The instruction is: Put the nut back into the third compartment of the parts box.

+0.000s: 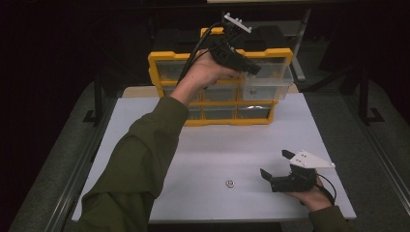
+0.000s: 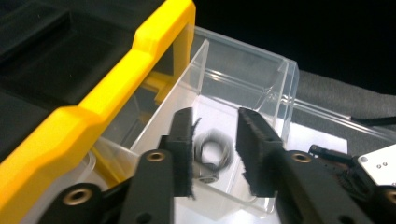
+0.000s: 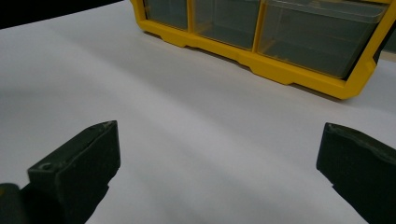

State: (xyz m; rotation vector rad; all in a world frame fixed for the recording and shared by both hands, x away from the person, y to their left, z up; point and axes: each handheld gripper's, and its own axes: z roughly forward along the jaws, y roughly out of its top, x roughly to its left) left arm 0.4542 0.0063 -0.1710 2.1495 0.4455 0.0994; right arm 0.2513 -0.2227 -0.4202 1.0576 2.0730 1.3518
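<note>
My left gripper (image 1: pixel 254 70) is held up at the yellow drawer cabinet (image 1: pixel 164 60), pointing down into its pulled-out clear top-right drawer (image 1: pixel 266 82). In the left gripper view a blurred metal nut (image 2: pixel 212 151) shows in the gap of the gripper (image 2: pixel 215 116), over the clear drawer (image 2: pixel 243 70). The jaws stand a little apart and do not both press on it. I cannot tell if it rests on the drawer floor. My right gripper (image 1: pixel 274 163) lies low at the front right of the table, jaws wide open and empty (image 3: pixel 219 140). A second nut (image 1: pixel 230 183) lies on the table left of it.
The cabinet (image 3: pixel 289 74) stands at the back of the white table top (image 1: pixel 217 145), its other clear drawers shut. Dark floor and a metal frame surround the table. My left sleeve reaches diagonally across the table's left half.
</note>
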